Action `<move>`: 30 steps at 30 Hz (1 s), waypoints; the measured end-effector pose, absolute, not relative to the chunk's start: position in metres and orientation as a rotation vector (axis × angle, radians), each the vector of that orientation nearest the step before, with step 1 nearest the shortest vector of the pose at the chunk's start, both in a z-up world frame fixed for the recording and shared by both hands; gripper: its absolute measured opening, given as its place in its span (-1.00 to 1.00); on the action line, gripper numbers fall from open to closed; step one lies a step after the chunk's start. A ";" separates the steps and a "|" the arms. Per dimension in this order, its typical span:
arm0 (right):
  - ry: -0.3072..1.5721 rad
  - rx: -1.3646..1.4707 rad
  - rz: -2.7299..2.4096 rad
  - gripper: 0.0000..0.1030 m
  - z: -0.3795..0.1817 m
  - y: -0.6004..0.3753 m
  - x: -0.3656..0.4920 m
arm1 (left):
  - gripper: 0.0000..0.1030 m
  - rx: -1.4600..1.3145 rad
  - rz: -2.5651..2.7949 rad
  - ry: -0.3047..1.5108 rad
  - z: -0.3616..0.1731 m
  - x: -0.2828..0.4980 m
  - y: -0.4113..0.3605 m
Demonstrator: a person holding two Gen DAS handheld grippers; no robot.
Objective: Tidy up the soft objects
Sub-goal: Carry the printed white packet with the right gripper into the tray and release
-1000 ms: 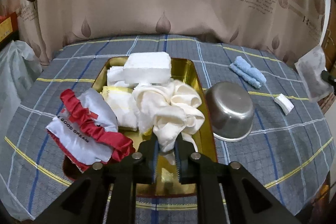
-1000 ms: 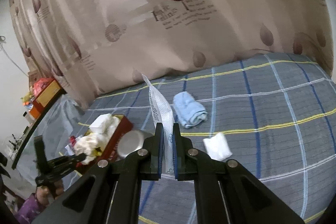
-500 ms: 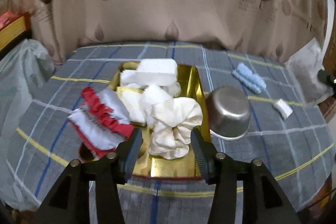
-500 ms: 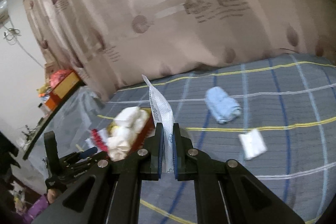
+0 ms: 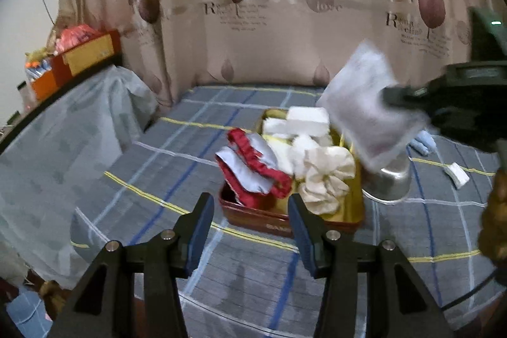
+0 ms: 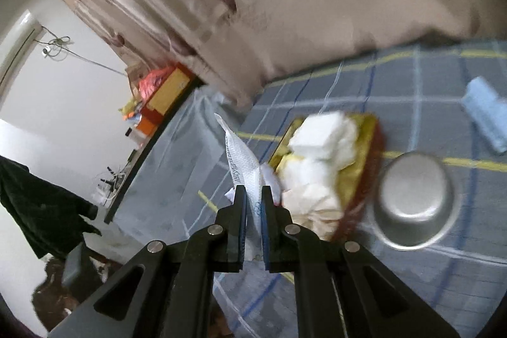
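Plaid bedding (image 5: 177, 179) lay under the packed tin (image 5: 355, 211); left gripper (image 5: 250, 224) gaped empty before it, while the right gripper (image 6: 253, 211), clamping a limp sachet (image 6: 240, 157) above it, risked dropping short onto the bowl (image 6: 415, 205).

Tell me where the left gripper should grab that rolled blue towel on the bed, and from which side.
Take the rolled blue towel across its middle, from above, fingers straddling the roll's short width. It lies flat on the plaid bedspread, apart from the steel bowl, so both long sides look free. The left gripper is open and empty; the right gripper holds the white packet.
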State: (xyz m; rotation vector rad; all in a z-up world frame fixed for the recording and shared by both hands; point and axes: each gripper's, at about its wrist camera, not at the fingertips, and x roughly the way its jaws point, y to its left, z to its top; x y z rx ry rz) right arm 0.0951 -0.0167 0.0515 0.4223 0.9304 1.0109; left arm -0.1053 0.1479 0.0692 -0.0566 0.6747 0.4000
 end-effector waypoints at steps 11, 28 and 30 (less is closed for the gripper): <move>1.086 0.412 0.965 -0.82 -0.001 0.043 0.116 | -0.03 -0.102 0.405 0.720 0.056 -0.103 0.168; 1.026 0.186 0.861 -0.78 -0.007 0.070 0.112 | -0.03 -0.111 0.392 0.768 0.044 -0.098 0.171; 1.009 0.169 0.854 -0.78 -0.005 0.068 0.112 | -0.03 -0.109 0.387 0.775 0.043 -0.097 0.171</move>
